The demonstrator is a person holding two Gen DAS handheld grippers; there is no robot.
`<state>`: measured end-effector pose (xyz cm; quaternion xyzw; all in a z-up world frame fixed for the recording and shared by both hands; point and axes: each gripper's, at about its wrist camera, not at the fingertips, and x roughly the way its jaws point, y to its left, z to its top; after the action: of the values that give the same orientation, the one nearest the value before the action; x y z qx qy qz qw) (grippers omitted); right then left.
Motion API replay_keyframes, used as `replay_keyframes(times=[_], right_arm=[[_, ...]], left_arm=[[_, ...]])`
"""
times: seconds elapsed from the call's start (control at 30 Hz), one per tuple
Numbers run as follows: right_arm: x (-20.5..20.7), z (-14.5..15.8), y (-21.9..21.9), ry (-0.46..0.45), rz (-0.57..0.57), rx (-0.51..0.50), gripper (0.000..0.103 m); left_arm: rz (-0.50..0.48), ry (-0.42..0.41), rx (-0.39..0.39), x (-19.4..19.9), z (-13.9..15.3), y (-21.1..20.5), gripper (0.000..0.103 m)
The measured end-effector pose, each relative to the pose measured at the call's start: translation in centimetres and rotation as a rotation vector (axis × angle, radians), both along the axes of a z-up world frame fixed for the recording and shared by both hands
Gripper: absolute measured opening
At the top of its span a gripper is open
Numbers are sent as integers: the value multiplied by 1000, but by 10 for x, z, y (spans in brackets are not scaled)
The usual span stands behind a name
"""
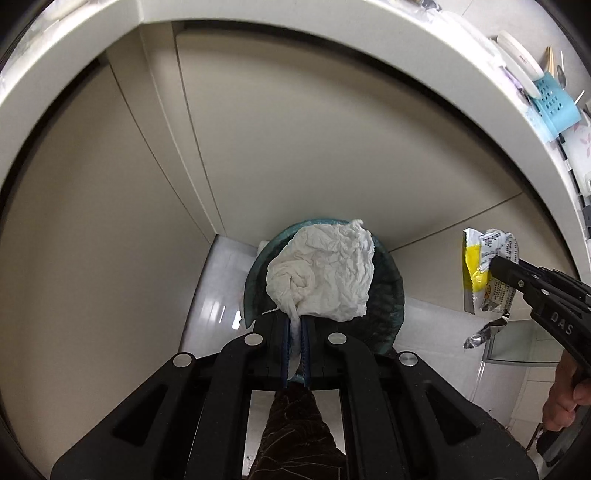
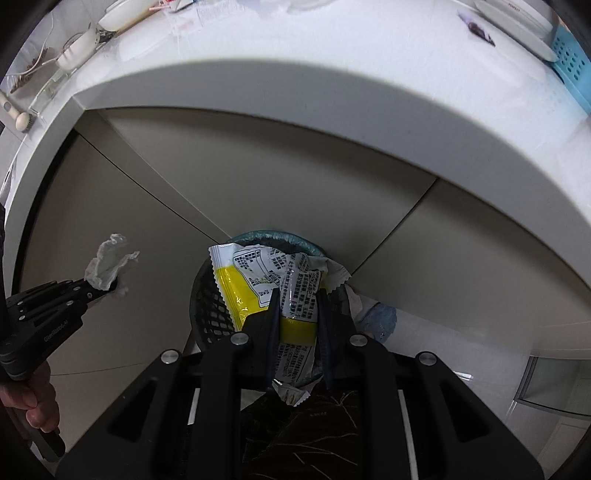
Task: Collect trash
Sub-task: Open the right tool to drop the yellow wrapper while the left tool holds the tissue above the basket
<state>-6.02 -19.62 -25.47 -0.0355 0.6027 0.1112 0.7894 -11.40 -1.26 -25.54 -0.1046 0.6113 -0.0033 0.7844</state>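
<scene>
My left gripper [image 1: 294, 325] is shut on a crumpled white paper towel [image 1: 325, 269], which hangs over a round black mesh trash bin with a teal liner [image 1: 388, 306]. My right gripper [image 2: 297, 299] is shut on a yellow and white snack wrapper [image 2: 255, 284], held above the same bin [image 2: 210, 310]. The right wrist view shows the left gripper [image 2: 110, 286] at the left with the paper towel [image 2: 107, 266]. In the left wrist view the right gripper [image 1: 493, 266] sits at the right with the wrapper [image 1: 487, 273]. Both point steeply down.
A white countertop edge [image 2: 332, 110] arcs overhead, with beige cabinet doors [image 1: 295, 147] below it. On the counter lie white dishes [image 2: 122, 14], a blue basket [image 2: 572, 70] and utensils. White floor tiles [image 1: 218, 295] surround the bin. A person's hand [image 2: 37, 406] holds each gripper handle.
</scene>
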Motion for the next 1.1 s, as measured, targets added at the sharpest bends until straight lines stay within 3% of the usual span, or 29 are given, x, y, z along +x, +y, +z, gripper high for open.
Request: replay_keyframes(times=[0.4,0.53,0.9,1.1], right_arm=[[8,-41,22,56,104,21,19],[6,-48,26,60,116,8,32],[-7,-54,25,60,102,34,51],[-10,-43,18,15,71,28,80]], left_arm=[[-10,31,20,2,-8,0,4],[-15,45,33,0,-13,-5,4],[-25,67,48,6,-16,-15,4],[-42,78,52,8,-23,-19,4]])
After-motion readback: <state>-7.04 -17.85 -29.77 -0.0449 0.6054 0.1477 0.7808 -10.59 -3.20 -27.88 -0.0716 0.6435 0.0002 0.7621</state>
